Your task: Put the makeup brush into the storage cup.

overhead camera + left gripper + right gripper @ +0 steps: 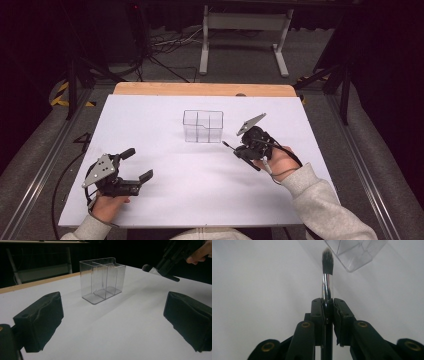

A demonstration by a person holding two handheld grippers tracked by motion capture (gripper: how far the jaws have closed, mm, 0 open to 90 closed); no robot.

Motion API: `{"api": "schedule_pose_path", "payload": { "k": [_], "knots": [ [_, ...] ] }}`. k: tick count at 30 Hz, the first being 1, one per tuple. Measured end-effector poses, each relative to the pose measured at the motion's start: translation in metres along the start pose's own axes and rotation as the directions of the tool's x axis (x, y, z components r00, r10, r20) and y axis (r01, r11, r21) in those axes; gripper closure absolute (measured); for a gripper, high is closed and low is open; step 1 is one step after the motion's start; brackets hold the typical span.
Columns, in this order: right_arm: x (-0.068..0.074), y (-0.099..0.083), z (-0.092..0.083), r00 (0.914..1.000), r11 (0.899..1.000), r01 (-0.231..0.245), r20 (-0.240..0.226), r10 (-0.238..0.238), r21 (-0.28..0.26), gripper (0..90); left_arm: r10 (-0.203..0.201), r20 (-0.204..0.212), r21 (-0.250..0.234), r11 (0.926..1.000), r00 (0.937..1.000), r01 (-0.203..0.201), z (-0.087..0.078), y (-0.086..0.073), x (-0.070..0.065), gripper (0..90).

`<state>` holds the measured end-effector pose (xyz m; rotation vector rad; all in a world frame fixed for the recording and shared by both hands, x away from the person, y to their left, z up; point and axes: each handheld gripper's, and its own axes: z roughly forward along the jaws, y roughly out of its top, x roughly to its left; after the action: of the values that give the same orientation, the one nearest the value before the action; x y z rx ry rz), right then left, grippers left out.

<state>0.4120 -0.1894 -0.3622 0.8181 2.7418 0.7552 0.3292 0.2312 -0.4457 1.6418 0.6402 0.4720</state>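
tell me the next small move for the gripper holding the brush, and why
Probably carry the right gripper and its small dark-bristled, silver-ferruled brush over the clear plastic divided holder, then tip the brush upright. The jaws are clamped on the handle, the brush lies beside the holder, not above it, and its compartments look empty.

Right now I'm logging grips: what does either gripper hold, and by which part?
The right gripper is shut on a brush, clamped on its handle below the metal ferrule. The left gripper holds nothing.

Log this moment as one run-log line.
right gripper: shut on brush | left gripper: open, idle | clear organizer: upright, holds nothing
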Motion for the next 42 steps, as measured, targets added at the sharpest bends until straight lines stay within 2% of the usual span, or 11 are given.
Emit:
{"api": "schedule_pose_path", "payload": {
  "k": [4, 11, 18, 22, 26, 30, 38, 42],
  "knots": [
    [-0.001, -0.003, -0.003, 1.0, 0.998, -0.006, -0.003, 0.006, -0.056, 79.0, -0.001, 0.002, -0.001, 1.0, 1.0, 0.001, 0.0, 0.0, 0.0, 3.5],
    [-0.001, -0.008, -0.007, 0.9999, 0.99, -0.007, 0.008, 0.008, -0.142, 79.0, -0.005, 0.002, 0.002, 1.0, 1.0, 0.005, 0.0, 0.0, 0.0, 3.7],
    [0.0, -0.012, -0.011, 0.9996, 0.971, -0.003, 0.025, 0.009, -0.238, 79.0, -0.003, 0.003, 0.003, 1.0, 1.0, 0.003, 0.0, 0.0, 0.0, 3.7],
    [0.0, -0.015, -0.013, 0.9994, 0.957, -0.01, 0.029, 0.019, -0.291, 79.0, -0.003, 0.003, 0.002, 1.0, 1.0, 0.003, 0.0, 0.0, 0.0, 3.8],
    [0.0, -0.018, -0.013, 0.9996, 0.943, -0.021, 0.012, 0.026, -0.332, 79.0, -0.001, 0.004, 0.005, 1.0, 1.0, 0.001, 0.0, 0.0, 0.0, 3.8],
    [0.003, -0.021, -0.014, 0.9993, 0.925, -0.018, 0.023, 0.029, -0.379, 79.0, -0.001, 0.004, 0.001, 1.0, 1.0, 0.001, 0.0, 0.0, 0.0, 3.8],
    [0.005, -0.026, -0.019, 0.9967, 0.874, -0.013, 0.064, 0.05, -0.485, 78.9, -0.001, 0.004, 0.0, 1.0, 1.0, 0.001, 0.0, 0.0, 0.0, 3.8],
    [0.006, -0.027, -0.019, 0.9953, 0.861, -0.006, 0.08, 0.055, -0.509, 78.9, -0.001, 0.005, 0.0, 1.0, 1.0, 0.001, 0.0, 0.0, 0.0, 3.8]
  ]
}}
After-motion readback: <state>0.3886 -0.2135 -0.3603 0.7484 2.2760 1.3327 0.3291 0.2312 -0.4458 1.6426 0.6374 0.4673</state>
